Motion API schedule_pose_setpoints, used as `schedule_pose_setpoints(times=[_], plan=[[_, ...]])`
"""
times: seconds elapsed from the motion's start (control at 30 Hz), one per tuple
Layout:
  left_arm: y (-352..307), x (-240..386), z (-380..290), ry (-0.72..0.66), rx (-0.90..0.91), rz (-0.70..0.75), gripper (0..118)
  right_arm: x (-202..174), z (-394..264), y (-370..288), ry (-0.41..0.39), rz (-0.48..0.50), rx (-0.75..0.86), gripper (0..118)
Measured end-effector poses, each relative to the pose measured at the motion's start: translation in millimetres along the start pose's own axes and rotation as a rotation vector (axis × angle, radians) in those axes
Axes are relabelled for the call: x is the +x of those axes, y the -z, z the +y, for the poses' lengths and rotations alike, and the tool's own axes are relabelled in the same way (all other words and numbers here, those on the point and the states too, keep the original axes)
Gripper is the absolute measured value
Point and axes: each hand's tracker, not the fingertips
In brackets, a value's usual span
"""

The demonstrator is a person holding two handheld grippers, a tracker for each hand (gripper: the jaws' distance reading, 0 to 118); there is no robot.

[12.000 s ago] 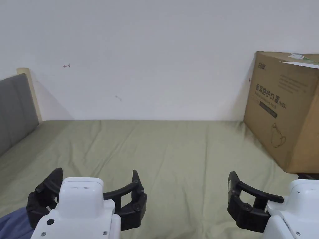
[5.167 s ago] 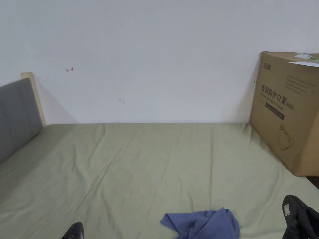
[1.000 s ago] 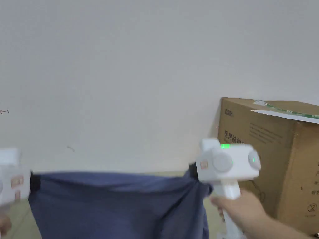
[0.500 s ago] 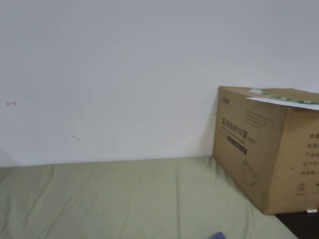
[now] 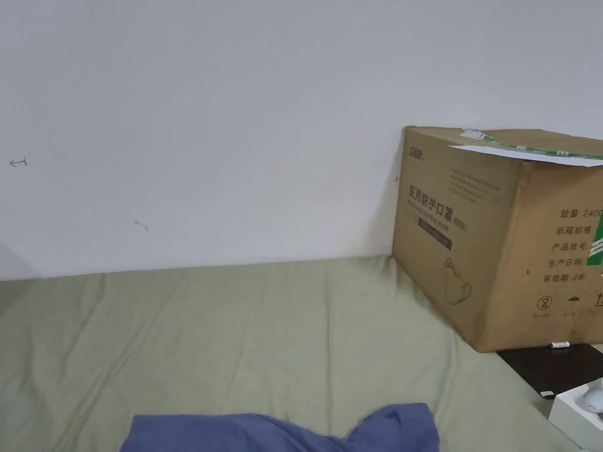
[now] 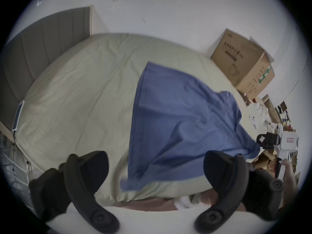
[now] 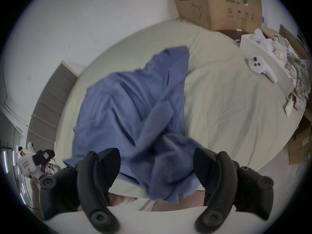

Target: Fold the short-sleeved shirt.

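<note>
Lying spread on the bed (image 6: pixel 81 89), blue shirt (image 6: pixel 177 119) sits ahead of both grippers (left (image 6: pixel 156 171), right (image 7: pixel 157 168)), jaws wide apart, gripping nothing.

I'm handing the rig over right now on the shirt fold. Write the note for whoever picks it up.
Left hand-held gripper: open, holding nothing, above the near edge of the bed.
Right hand-held gripper: open; cloth lies between its jaws, not clamped.
Blue shirt: laid out on the green sheet, rumpled and bunched on the right-hand side, hem hanging over the near edge.
Done: shirt on the bed.
Left: smooth it flat, then make all the folds.
</note>
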Motion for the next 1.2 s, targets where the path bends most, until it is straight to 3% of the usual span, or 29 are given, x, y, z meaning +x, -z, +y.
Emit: schedule_pose_setpoints(times=[0.13, 0.2, 0.23, 0.27, 0.3, 0.33, 0.43, 0.57, 0.63, 0.77, 0.8, 0.83, 0.9, 0.93, 1.07, 1.13, 1.2], plan=[[-22, 17, 20, 0.003, 0.096, -0.045, 114, -19, 14, -41, -0.104, -0.023, 0.132, 93], [-35, 30, 32, 0.025, 0.160, -0.056, 112, -27, 20, -67, -0.124, 0.029, 0.223, 91], [-44, 35, 36, 0.036, 0.211, -0.082, 97, -31, 20, -80, -0.121, 0.079, 0.263, 78], [-57, 45, 35, 0.044, 0.311, -0.126, 69, -36, 19, -94, -0.114, 0.130, 0.330, 48], [-67, 51, 36, 0.054, 0.399, -0.147, 28, -36, 19, -106, -0.088, 0.176, 0.428, 11], [-71, 56, 37, 0.071, 0.440, -0.139, 0, -38, 19, -113, -0.076, 0.203, 0.471, 2], [-82, 80, 33, 0.156, 0.505, -0.052, 0, -38, 29, -126, -0.046, 0.243, 0.539, 2], [-68, 82, 37, 0.166, 0.462, -0.081, 0, -41, 79, -117, -0.153, 0.136, 0.548, 2], [-61, 81, 35, 0.158, 0.445, -0.089, 0, -36, 123, -91, -0.174, 0.109, 0.450, 2], [-39, 66, 36, 0.142, 0.426, -0.086, 0, -19, 212, 4, -0.152, -0.053, 0.164, 2], [-31, 58, 40, 0.141, 0.422, -0.085, 0, -15, 224, 26, -0.177, -0.089, 0.102, 5], [-26, 54, 41, 0.140, 0.419, -0.079, 0, -9, 236, 49, -0.161, -0.121, 0.084, 26], [-17, 47, 45, 0.134, 0.404, -0.065, 0, 1, 253, 92, -0.151, -0.184, -0.001, 97], [-11, 45, 48, 0.126, 0.396, -0.060, 0, 8, 260, 114, -0.131, -0.203, -0.064, 110], [6, 32, 51, 0.055, 0.369, -0.056, 0, 41, 266, 182, -0.061, -0.279, -0.243, 110], [15, 25, 52, 0.039, 0.351, -0.049, 0, 58, 259, 202, -0.038, -0.337, -0.281, 109], [24, 23, 51, 0.042, 0.329, -0.032, 0, 69, 258, 215, -0.014, -0.327, -0.281, 109]])
